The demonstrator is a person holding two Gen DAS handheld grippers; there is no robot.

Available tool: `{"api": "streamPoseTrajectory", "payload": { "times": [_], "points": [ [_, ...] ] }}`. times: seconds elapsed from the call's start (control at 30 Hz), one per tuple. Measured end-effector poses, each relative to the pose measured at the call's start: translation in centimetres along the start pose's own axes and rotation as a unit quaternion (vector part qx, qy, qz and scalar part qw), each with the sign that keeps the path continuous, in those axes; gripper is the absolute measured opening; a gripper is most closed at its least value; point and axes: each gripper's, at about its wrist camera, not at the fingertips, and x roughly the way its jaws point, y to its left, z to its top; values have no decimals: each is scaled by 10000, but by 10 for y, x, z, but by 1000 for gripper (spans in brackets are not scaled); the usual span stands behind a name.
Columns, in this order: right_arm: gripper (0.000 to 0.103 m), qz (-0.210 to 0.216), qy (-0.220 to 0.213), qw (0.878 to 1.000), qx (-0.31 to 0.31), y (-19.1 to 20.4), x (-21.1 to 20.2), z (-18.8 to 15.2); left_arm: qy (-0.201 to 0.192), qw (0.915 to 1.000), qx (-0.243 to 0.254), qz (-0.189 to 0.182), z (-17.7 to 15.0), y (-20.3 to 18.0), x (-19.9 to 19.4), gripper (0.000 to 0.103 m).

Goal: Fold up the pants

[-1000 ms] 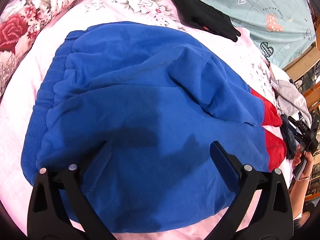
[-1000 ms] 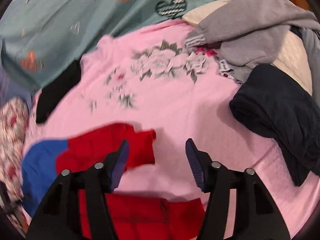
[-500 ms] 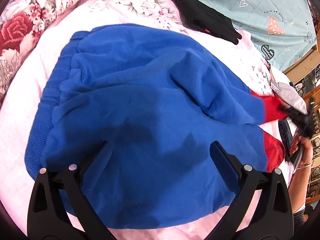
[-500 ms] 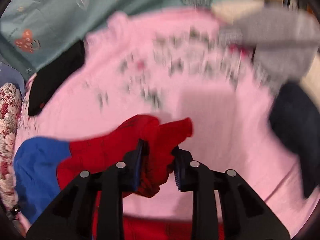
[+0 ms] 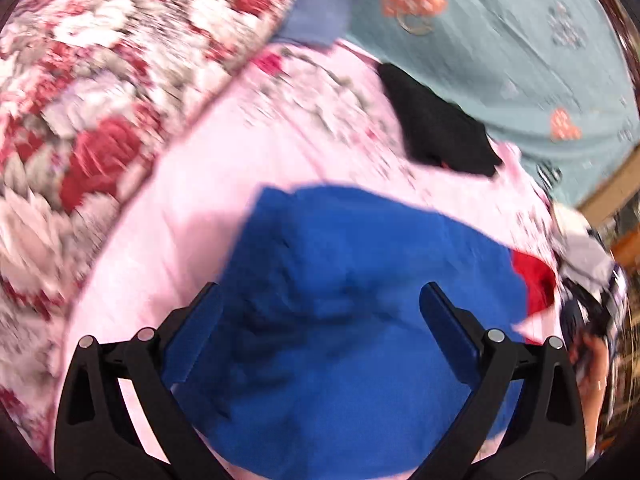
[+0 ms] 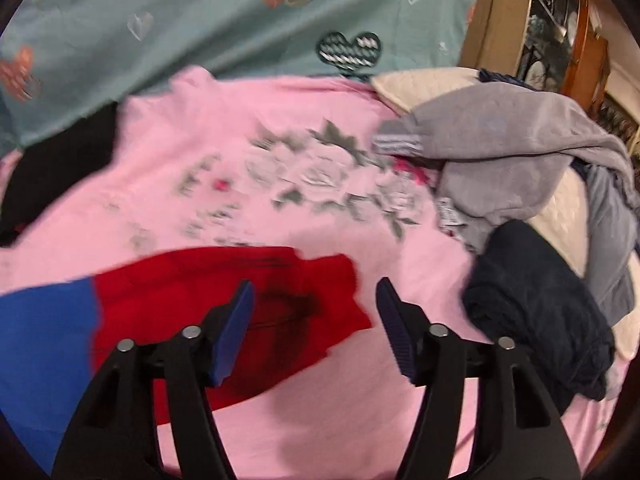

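The pants (image 5: 360,312) are blue with red lower legs and lie on a pink flowered bedsheet (image 5: 192,184). In the blurred left wrist view my left gripper (image 5: 320,320) hovers open above the blue upper part, nothing pinched. The red leg end (image 5: 536,280) shows at the right there. In the right wrist view the red leg (image 6: 240,300) lies flat under and left of my right gripper (image 6: 316,316). Its jaws are opening, and the pads press on nothing.
A black garment (image 5: 436,128) lies at the far side of the sheet. A pile of grey (image 6: 508,152) and dark navy clothes (image 6: 536,300) sits at the right. A teal heart-print cover (image 6: 224,24) and a red floral quilt (image 5: 100,92) border the sheet. A person's hand (image 5: 592,364) shows at the right edge.
My right gripper had shut on the red leg end, then let it go; the leg now lies flatter. My left gripper lifted and tilted, so the pants sit lower in its view.
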Motion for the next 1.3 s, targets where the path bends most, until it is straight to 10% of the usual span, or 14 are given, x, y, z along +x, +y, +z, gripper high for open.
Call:
{"api": "streamPoseTrajectory", "payload": {
  "times": [0.33,0.57,0.67,0.83,1.1,1.13,1.2,1.3],
  "points": [
    [81,2098,551,9760,206,87,-24,-28,865,9960,177,155,46,-3,93,98],
    [81,1712,632,9831,-127,91,-8,-30,1035,9917,681,337,50,-17,124,92],
    [81,1219,518,9897,-535,95,10,-18,938,9845,1258,787,51,-28,125,46],
    [81,1876,635,9674,-1578,133,39,-1,964,9874,1091,623,53,-28,119,33],
    [80,1621,757,9220,-3433,186,64,-6,665,9916,1049,366,48,-28,89,33],
    [74,1794,849,9196,-3391,183,66,-5,629,9917,1065,348,47,-29,86,33],
    [29,2158,1142,9197,-3075,175,70,4,531,9923,1060,351,46,-29,82,32],
    [6,2078,1083,9378,-2563,161,71,21,326,9947,894,401,50,-30,78,31]
  ]
}}
